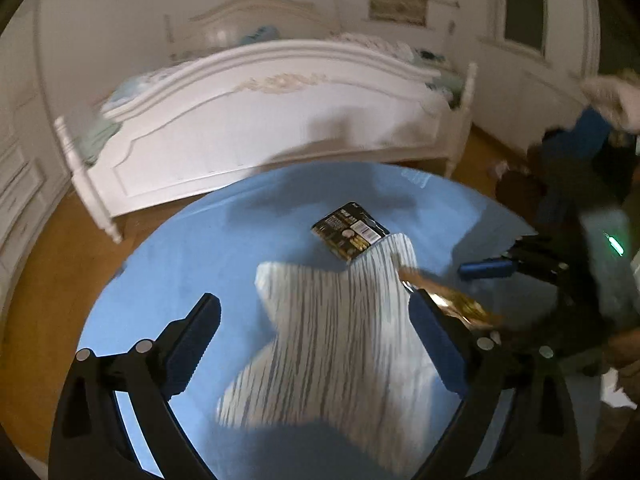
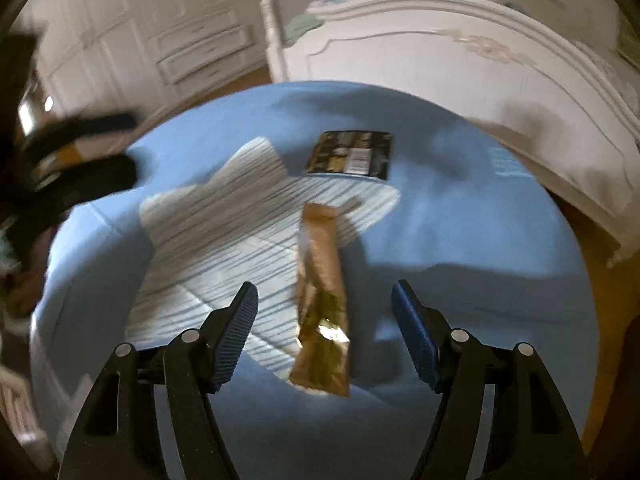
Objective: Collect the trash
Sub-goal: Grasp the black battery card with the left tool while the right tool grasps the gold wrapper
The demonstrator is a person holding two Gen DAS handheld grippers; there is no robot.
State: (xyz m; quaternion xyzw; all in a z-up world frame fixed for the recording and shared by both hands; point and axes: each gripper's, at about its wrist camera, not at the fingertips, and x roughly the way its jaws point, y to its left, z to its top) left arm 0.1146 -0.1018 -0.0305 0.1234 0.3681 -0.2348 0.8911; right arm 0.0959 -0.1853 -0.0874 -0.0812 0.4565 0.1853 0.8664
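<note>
A gold wrapper [image 2: 322,304] lies between the spread fingers of the right claw [image 2: 325,312]. Left claw [image 1: 316,320] gapes over the striped cloth [image 1: 332,320]. Two wrappers: one gold, one black [image 2: 352,155].

You can read nothing here: the print and white label on the black packet [image 2: 351,155] are too blurred.

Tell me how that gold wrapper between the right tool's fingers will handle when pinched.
The gold wrapper looks thin and creased, so it will probably crumple and flop rather than stay stiff. Its shiny foil patch suggests a slick surface that may slip against the pads. It seems flat and likely very light, so the open right tool could nudge it across the striped cloth before closing.
</note>
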